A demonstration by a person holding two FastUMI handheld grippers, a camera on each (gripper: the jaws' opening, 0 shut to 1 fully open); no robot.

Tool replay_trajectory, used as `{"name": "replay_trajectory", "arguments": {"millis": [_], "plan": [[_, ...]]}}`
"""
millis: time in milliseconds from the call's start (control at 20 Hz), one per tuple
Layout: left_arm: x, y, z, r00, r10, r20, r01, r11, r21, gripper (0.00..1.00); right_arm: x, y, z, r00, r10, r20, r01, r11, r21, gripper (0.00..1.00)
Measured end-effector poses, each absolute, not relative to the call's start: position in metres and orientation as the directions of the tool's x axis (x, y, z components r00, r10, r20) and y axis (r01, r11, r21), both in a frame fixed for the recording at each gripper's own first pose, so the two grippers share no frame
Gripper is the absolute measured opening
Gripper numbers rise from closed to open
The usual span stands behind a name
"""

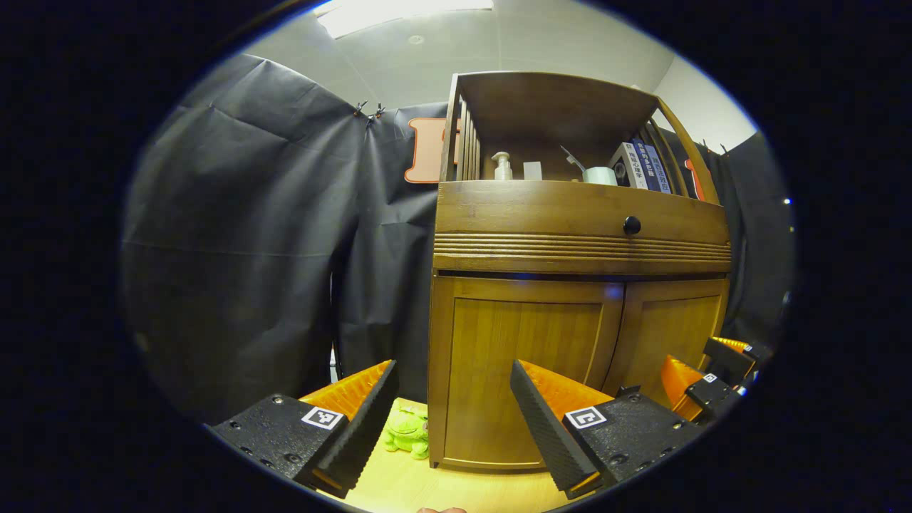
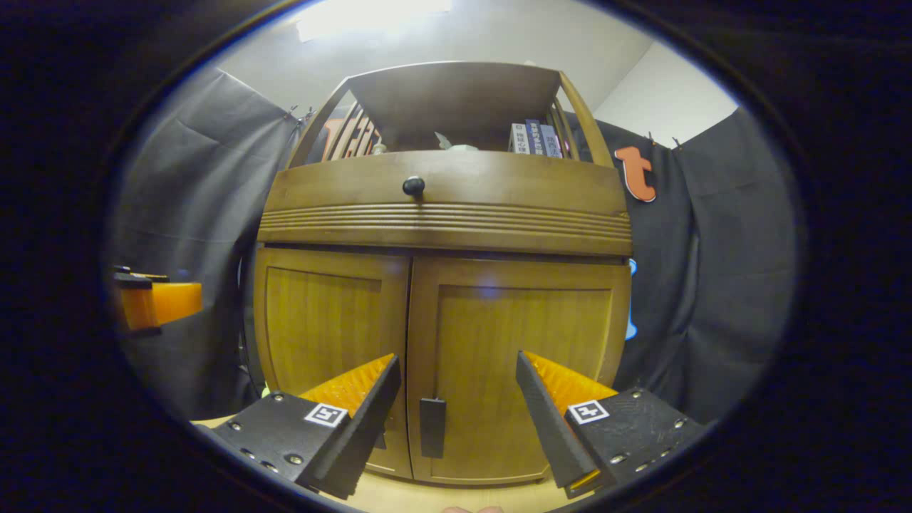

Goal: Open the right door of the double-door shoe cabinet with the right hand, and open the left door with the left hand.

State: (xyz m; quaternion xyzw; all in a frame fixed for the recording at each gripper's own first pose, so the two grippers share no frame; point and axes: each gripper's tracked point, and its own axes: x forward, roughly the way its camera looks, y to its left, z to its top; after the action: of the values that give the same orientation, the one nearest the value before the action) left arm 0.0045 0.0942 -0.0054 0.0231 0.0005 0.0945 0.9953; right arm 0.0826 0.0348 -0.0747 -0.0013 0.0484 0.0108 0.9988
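Note:
The wooden shoe cabinet point(image 1: 581, 249) stands ahead with both doors shut. In the left gripper view its left door point(image 1: 527, 356) is just beyond my open left gripper point(image 1: 452, 367), which touches nothing. My right gripper point(image 1: 702, 367) shows low in front of the right door point(image 1: 673, 328). In the right gripper view the right door point(image 2: 520, 335) and its dark handle point(image 2: 432, 427) lie between the fingers of my open right gripper point(image 2: 457, 356), a short way off. The left door point(image 2: 324, 324) is beside it, its handle mostly hidden behind a finger. The left gripper point(image 2: 153, 303) hovers at the far left.
Above the doors is a drawer with a round dark knob point(image 2: 413, 186). The open shelf on top holds a pump bottle point(image 1: 502, 166), a tape roll point(image 1: 600, 174) and books point(image 1: 645, 167). A green toy point(image 1: 407, 431) lies on the light wooden floor beside the cabinet's left corner.

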Motion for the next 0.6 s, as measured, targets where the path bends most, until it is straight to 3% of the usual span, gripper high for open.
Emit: {"name": "replay_trajectory", "arguments": {"millis": [250, 350, 500, 600], "plan": [[0.004, 0.105, -0.003, 0.978, 0.207, 0.012, -0.207, 0.976, 0.067, 0.95, 0.101, 0.042, -0.127, 0.969, 0.019, -0.246, -0.025, 1.0, -0.019, 0.98], [0.003, 0.111, -0.002, 0.975, 0.222, 0.015, -0.223, 0.973, 0.067, 0.95, 0.109, 0.045, -0.142, 0.955, 0.02, -0.297, -0.024, 1.0, -0.011, 0.77], [-0.001, 0.121, -0.004, 0.967, 0.253, 0.016, -0.254, 0.965, 0.064, 0.95, 0.117, 0.053, -0.16, 0.933, 0.051, -0.356, -0.05, 0.999, 0.01, 0.75], [-0.004, 0.128, -0.002, 0.962, 0.273, 0.021, -0.273, 0.96, 0.058, 0.95, 0.123, 0.056, -0.177, 0.92, 0.05, -0.389, -0.045, 0.999, 0.021, 0.51]]}}
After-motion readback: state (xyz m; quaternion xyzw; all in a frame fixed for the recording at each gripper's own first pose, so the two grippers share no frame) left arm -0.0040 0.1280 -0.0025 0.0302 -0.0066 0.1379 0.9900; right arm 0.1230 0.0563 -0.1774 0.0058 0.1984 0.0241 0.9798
